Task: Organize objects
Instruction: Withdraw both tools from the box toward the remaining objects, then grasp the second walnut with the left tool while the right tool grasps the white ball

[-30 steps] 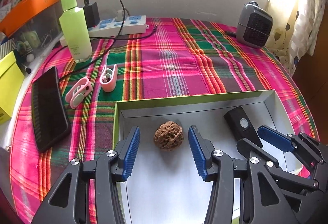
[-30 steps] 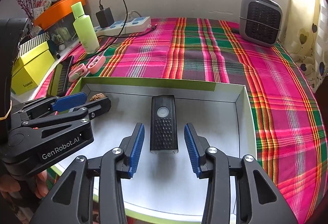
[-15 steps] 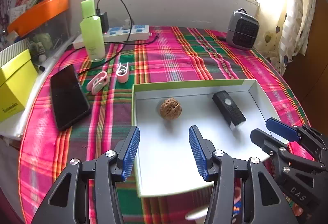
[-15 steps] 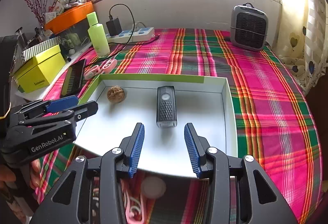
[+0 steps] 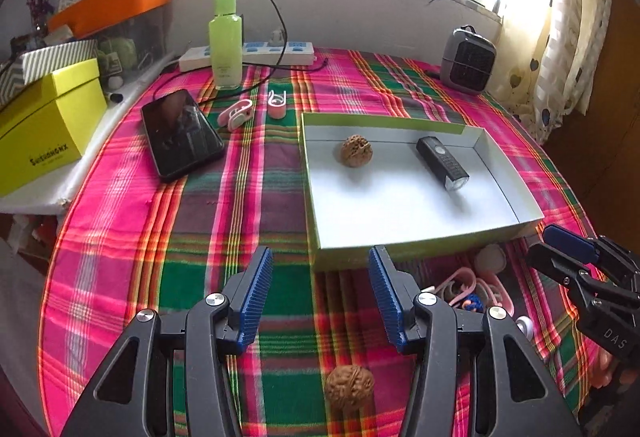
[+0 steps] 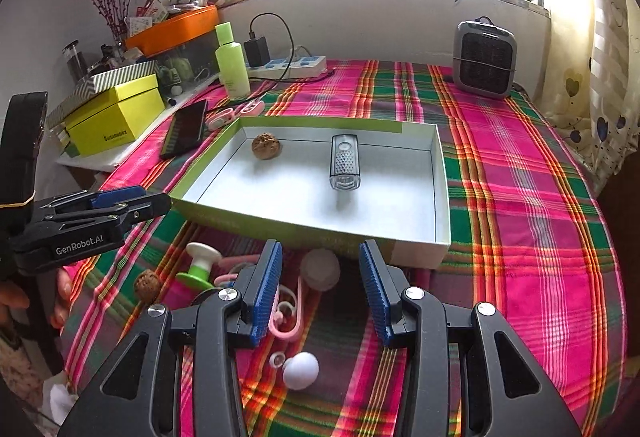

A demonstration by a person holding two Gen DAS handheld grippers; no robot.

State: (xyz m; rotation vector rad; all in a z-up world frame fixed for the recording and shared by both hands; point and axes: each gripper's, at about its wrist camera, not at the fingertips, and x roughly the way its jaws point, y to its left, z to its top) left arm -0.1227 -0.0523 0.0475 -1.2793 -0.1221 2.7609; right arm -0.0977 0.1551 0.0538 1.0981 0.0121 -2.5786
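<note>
While held above the near edge of the plaid-covered worktop [image 5: 248, 205], left tool [image 5: 320, 295] found released, blue ribbed pads apart, nothing between them. Right tool [image 6: 319, 287] likewise released and empty, pads parted over the clutter in front of the tray.

Shallow tray [image 6: 440, 193] noted: white inside, lime-green outside walls, rectangular, flat on the cloth. Contents:
- walnut [image 6: 265, 145], brown, deeply wrinkled, round, lying near the far left corner, clear of the walls;
- black bike light [image 6: 344, 167], oblong, textured body, round button near the far end, clear lens toward the near side, lying around mid-tray, well apart from the walnut.

Loose items outside the tray, on the cloth near its front wall:
- second walnut [image 5: 349, 385], same wrinkled brown shell, below the left tool;
- white ball [image 6: 301, 371];
- pale round lump [image 6: 320, 269], just beside the front wall;
- pink looped clip [image 6: 286, 317];
- green-and-white knob [image 6: 200, 265].

Farther off, left of the tray: dark phone [image 5: 182, 135], two pink clips [image 5: 256, 111], tall green bottle [image 5: 226, 45], white power strip [image 5: 272, 51]. Grey heater [image 6: 484, 59] at the far right. Yellow box [image 5: 44, 125] on a side ledge.
</note>
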